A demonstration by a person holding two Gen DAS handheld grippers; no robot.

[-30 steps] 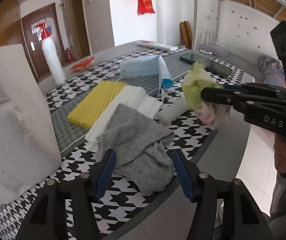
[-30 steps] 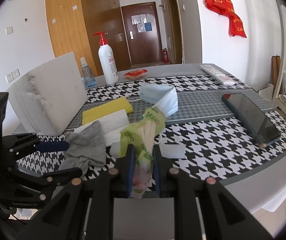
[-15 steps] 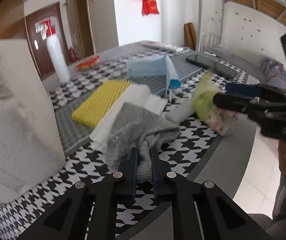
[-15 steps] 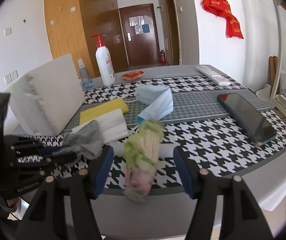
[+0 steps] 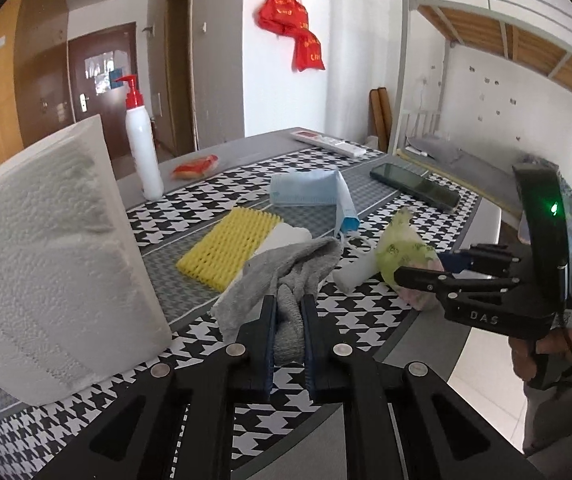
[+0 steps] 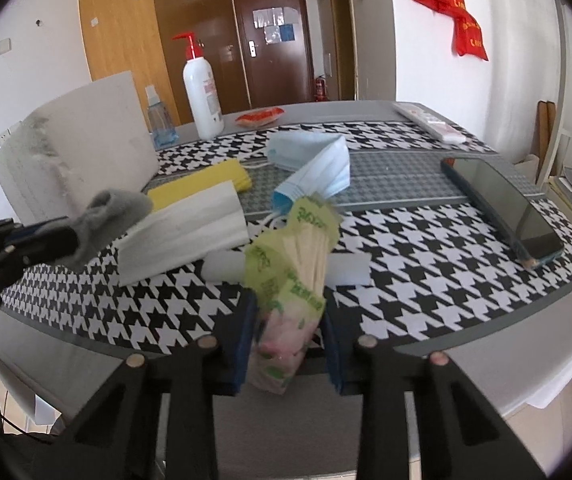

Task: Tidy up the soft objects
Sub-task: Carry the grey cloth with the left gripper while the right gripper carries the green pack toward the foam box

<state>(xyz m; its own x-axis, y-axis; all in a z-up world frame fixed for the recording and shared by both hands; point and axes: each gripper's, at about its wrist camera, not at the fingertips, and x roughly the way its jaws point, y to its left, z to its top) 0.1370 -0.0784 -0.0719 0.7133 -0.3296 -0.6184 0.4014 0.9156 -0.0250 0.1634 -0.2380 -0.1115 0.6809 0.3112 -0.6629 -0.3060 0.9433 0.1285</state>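
My left gripper (image 5: pixel 288 304) is shut on a grey cloth (image 5: pixel 286 272) and holds it lifted off the houndstooth table mat (image 5: pixel 350 312); the cloth also shows in the right wrist view (image 6: pixel 113 216). My right gripper (image 6: pixel 288 312) stands around a green tissue pack (image 6: pixel 294 276) at the table's front edge, jaws partly open and close to its sides. The pack shows in the left wrist view (image 5: pixel 404 256) too. A yellow sponge (image 5: pixel 227 248), a white folded cloth (image 6: pixel 189 236) and blue face masks (image 5: pixel 312 194) lie on the mat.
A large white tissue block (image 5: pixel 45 252) stands at the left. A pump bottle (image 5: pixel 141 140), a small spray bottle (image 6: pixel 159 120), a red packet (image 5: pixel 195 166), a remote (image 5: pixel 326 142) and a phone (image 6: pixel 502 208) sit further back and right.
My left gripper closed on the grey cloth and lifted it. My right gripper opened from the tissue pack, then narrowed around it again.
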